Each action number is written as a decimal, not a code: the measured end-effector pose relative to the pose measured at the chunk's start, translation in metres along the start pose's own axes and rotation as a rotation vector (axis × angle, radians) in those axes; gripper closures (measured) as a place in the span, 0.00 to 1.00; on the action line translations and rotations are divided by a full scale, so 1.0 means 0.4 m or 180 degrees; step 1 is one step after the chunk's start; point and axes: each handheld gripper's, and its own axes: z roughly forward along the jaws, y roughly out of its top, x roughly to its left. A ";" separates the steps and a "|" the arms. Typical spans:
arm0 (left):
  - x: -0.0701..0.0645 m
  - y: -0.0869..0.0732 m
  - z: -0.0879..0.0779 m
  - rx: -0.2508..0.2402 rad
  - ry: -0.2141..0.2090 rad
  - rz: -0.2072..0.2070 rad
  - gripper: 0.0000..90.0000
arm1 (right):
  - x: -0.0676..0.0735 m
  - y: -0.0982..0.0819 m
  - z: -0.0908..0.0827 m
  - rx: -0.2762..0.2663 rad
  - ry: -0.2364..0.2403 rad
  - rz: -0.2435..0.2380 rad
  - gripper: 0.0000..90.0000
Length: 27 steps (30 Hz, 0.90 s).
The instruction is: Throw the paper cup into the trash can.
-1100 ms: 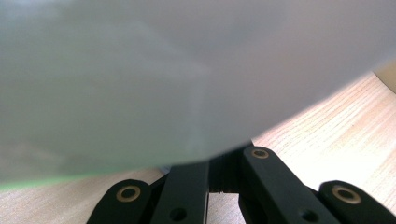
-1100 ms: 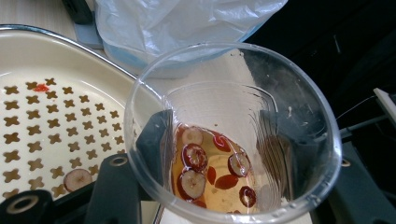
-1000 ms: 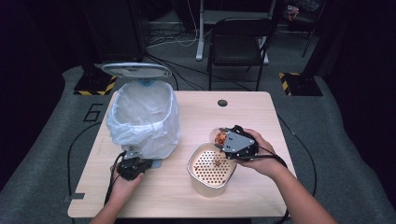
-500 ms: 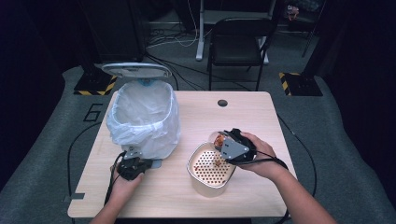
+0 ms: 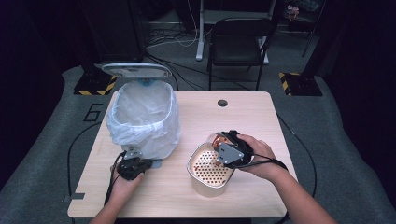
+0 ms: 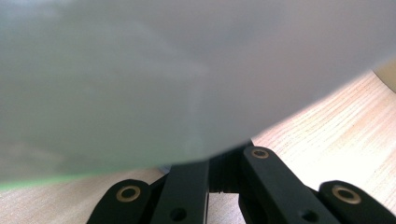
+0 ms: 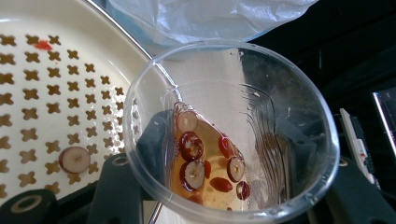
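Pouring the cup into the strainer

My right gripper (image 5: 223, 145) is clamping the clear cup (image 7: 231, 135), tilted at centre frame over the strainer pot (image 5: 211, 167); tilting too fast could splash tea past the rim. My left gripper (image 5: 135, 164), jaws together, is resting by the lined bin (image 5: 144, 116), lower left.

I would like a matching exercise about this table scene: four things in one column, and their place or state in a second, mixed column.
Things:
1. plastic cup
2. strainer bowl
3. trash bin
4. chair

Places or states:
A. lined with a white bag, lid up
B. on the floor behind the table
C. tilted in the right gripper, holding liquid and red slices
D. on the table, with a perforated insert

Pairs: 1-C, 2-D, 3-A, 4-B
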 end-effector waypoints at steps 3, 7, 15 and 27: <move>0.000 0.000 -0.001 0.0014 0.0003 0.0012 1.00 | 0.007 0.002 0.001 0.0047 -0.0031 -0.0102 0.53; 0.000 0.000 0.000 0.0003 0.0004 0.0009 1.00 | 0.017 0.010 0.000 0.0110 -0.0109 -0.0283 0.53; 0.000 0.000 0.000 0.0002 0.0008 0.0001 1.00 | 0.040 0.023 0.006 0.0190 -0.0163 -0.0606 0.53; -0.001 0.000 0.000 0.0000 0.0012 -0.0002 1.00 | 0.064 0.031 0.013 0.0373 -0.0312 -0.1104 0.53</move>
